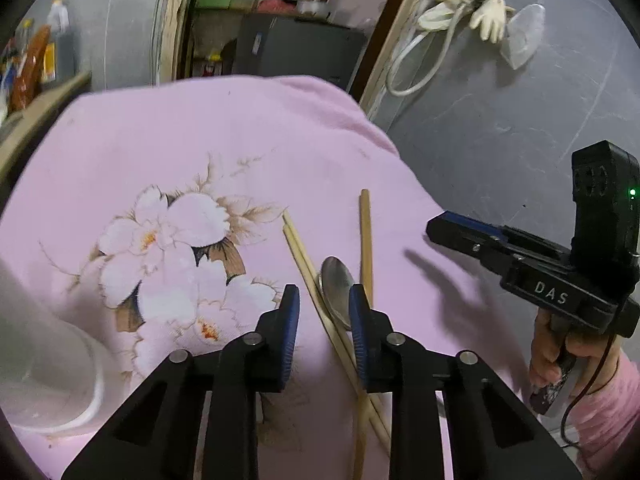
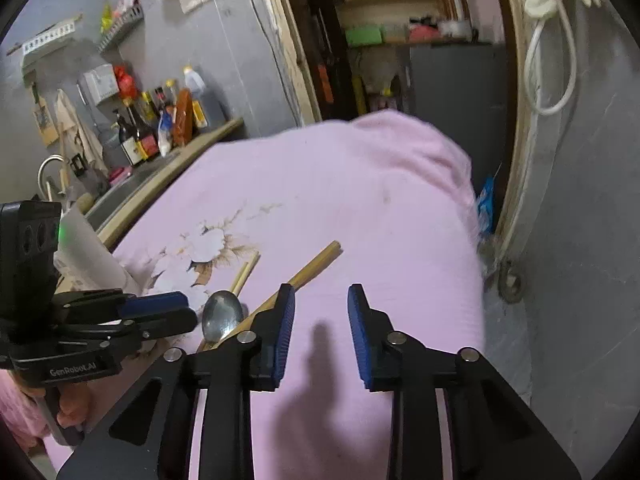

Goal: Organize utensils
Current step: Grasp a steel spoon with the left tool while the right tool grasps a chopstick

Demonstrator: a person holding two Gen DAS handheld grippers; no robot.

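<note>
A metal spoon (image 1: 336, 292) lies bowl-up on a pink flowered cloth (image 1: 200, 140). Two pale chopsticks (image 1: 304, 256) lie side by side at its left, and a third chopstick (image 1: 365, 232) lies at its right. My left gripper (image 1: 324, 312) hovers just above them, its jaws a narrow gap apart with nothing pressed between the pads; the paired chopsticks run under the gap. My right gripper (image 2: 322, 312) stands to the right of the spoon (image 2: 222, 316) over bare cloth, jaws narrowly apart and empty. Its left finger hides part of the single chopstick (image 2: 316, 260).
A white cup (image 1: 48, 360) stands on the cloth at the left. Beyond the cloth's left edge is a counter with several bottles (image 2: 160, 120) and a sink tap (image 2: 48, 168). A grey wall with hanging gloves (image 1: 488, 12) is at the right, and a dark cabinet (image 1: 296, 48) stands behind.
</note>
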